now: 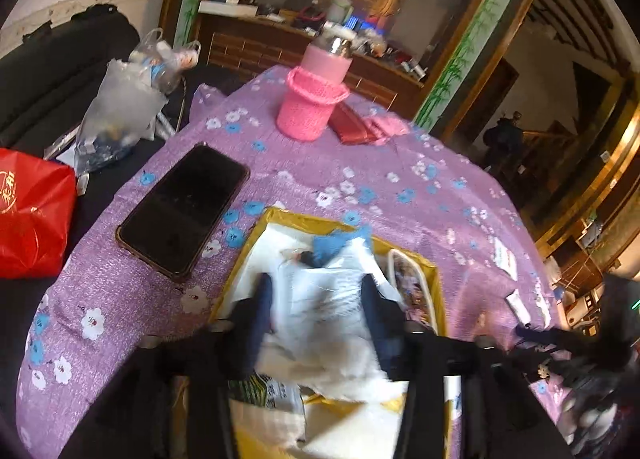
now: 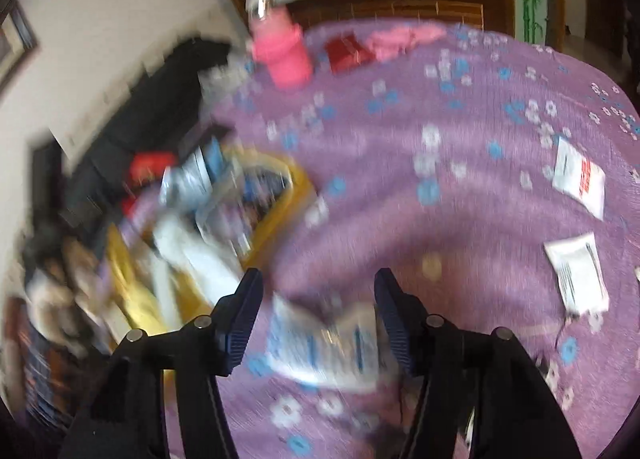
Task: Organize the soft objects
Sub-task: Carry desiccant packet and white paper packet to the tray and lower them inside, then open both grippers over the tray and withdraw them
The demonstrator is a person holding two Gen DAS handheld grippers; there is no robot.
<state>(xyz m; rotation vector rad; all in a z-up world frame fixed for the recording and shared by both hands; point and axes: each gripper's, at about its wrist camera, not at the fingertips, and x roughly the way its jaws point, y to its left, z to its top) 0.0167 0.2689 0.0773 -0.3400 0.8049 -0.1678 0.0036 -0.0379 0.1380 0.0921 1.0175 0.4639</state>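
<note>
Left tongs (image 1: 316, 299) hang over a yellow box (image 1: 434, 279) on a tabletop (image 1: 400, 187) draped in purple cloth with white and blue flowers, their jaws partly apart around a white plastic-wrapped soft packet (image 1: 332, 295); blur hides whether the pads press it. The packet's long axis appears to run away from the camera, toward the box's far wall. More wrapped packets crowd the box, one at the near edge bearing green-and-black print too smeared to read.

Right tongs (image 2: 318, 315) stand partly open over a white and blue packet (image 2: 324, 343) lying flat on the cloth outside the box, its long side crosswise between the fingers; no contact with the pads can be made out. Two white sachets (image 2: 578, 273) lie farther right, one with a red block of print, unreadable.

A dark phone (image 1: 184, 211) lies left of the box. Beyond it stands a pink knitted bottle sleeve (image 1: 310, 103). A red bag (image 1: 32, 215) off the tabletop's left carries gold characters, only partly visible.
</note>
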